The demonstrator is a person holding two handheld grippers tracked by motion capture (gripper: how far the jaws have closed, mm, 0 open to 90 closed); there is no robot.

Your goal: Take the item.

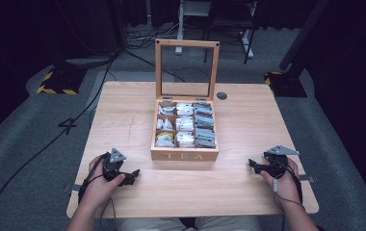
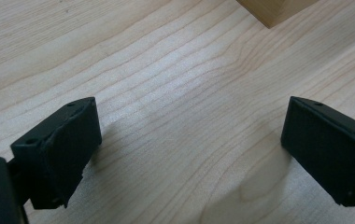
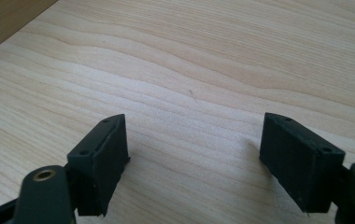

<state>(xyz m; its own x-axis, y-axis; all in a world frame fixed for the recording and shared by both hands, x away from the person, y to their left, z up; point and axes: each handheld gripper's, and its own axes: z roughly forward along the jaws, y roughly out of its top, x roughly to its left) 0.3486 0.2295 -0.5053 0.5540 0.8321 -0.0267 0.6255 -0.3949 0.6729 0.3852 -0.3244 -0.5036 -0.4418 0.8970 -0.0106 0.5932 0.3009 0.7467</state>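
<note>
Left hand-held gripper (image 1: 132,176) is resting low near the front left of the surface (image 1: 248,125), jaws spread wide with bare wood grain between them and nothing held; the person's left hand (image 1: 101,180) is wrapping its body, a grey three-cornered plate on top. Right hand-held gripper (image 1: 254,166) is sitting near the front right, jaws likewise standing wide apart and empty, right hand (image 1: 282,180) behind it, cable trailing back along the forearm. Both are pointing inward toward the middle, well apart from each other. Between them, at centre, a wooden tea box (image 1: 184,154) is standing with "TEA" lettered on its front wall and its glass-paned lid (image 1: 187,70) propped upright at the back. Inside, compartments are holding packets: white and pale ones in the left and middle columns, grey-blue ones in the right column; finer detail is too small to read. A corner of the box (image 2: 273,9) is showing at the top of the left gripper view, apart from the jaws; a strip of wood at the top left of the right gripper view may be the box too, but I cannot tell. A small dark round grommet (image 1: 221,95) is sitting in the surface right of the lid. Beyond the far edge, cables (image 1: 137,43) are lying across grey floor, with dark stand bases edged in yellow-black tape (image 1: 56,89) at the left.
</note>
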